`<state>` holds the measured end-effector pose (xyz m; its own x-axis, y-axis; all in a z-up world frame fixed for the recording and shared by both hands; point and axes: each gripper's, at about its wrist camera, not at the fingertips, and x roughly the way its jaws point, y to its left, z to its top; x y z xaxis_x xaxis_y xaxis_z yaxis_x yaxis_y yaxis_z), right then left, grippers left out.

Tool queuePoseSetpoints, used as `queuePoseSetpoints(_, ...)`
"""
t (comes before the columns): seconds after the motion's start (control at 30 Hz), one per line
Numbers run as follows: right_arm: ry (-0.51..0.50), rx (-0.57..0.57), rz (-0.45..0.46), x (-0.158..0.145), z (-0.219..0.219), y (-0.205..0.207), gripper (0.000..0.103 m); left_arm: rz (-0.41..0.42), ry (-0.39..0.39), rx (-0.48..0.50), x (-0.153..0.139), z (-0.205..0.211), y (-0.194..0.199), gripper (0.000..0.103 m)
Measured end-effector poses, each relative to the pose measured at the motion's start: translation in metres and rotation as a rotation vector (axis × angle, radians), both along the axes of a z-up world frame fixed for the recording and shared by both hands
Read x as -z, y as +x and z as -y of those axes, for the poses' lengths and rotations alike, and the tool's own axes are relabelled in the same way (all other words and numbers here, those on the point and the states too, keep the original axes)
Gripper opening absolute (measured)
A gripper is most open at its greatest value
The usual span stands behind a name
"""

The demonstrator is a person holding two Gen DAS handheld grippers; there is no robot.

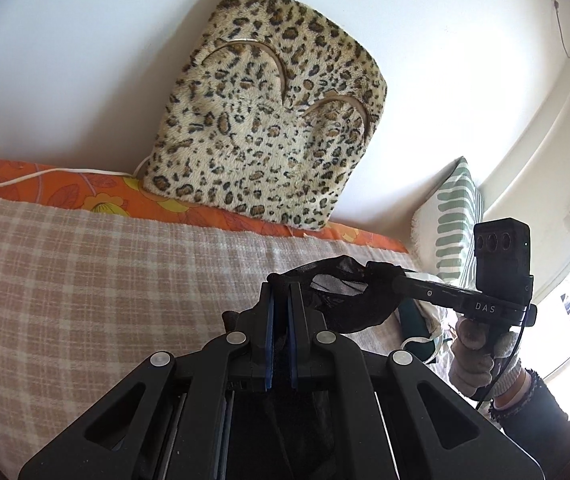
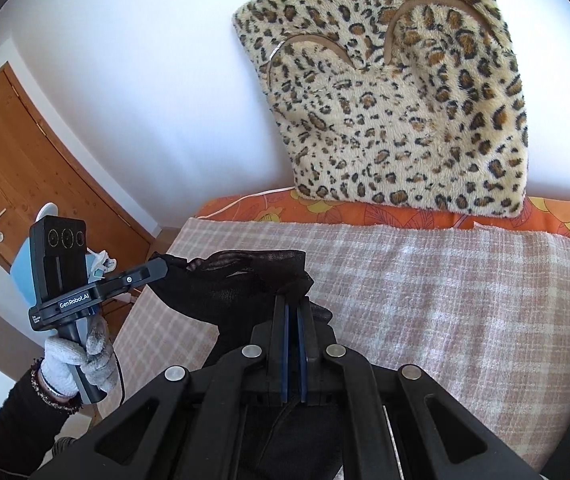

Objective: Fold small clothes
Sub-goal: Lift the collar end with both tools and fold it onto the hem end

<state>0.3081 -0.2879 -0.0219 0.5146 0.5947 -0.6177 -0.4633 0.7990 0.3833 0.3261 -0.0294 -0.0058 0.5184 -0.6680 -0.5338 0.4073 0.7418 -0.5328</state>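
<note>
A bed (image 1: 85, 264) covered by a pink-and-cream checked blanket (image 2: 425, 292) fills the room's near side, with an orange floral sheet (image 1: 65, 188) showing along its far edge. A leopard-print cushion (image 1: 269, 120) leans upright against the white wall (image 1: 85, 60), and a green-striped pillow (image 1: 455, 220) stands at the bed's end near a bright window. A wooden door (image 2: 17, 168) with a metal handle shows on the other side.

Above the blanket, a person in grey knitted gloves and dark sleeves holds both tools raised and tilted downward. The left gripper (image 1: 280, 292) and the right gripper (image 2: 293, 304) each have their jaws pressed together on a sheer black garment (image 1: 337, 292), which hangs stretched between them, clear of the bed. The gloved right hand (image 1: 481, 352) wraps its handle; the left hand (image 2: 81, 360) does likewise, beaded bracelets at the wrist.
</note>
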Motion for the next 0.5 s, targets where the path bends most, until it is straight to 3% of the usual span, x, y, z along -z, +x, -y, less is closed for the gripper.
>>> queuePoseSetpoints(0.23, -0.048, -0.020, 0.021, -0.004, -0.010, -0.061, 0.001, 0.005, 0.002, 0.016, -0.001, -0.001, -0.055, 0.004)
queuePoseSetpoints(0.5, -0.072, -0.036, 0.027, 0.007, -0.014, -0.119, 0.001, -0.054, 0.013, 0.040, 0.034, -0.005, -0.108, 0.004)
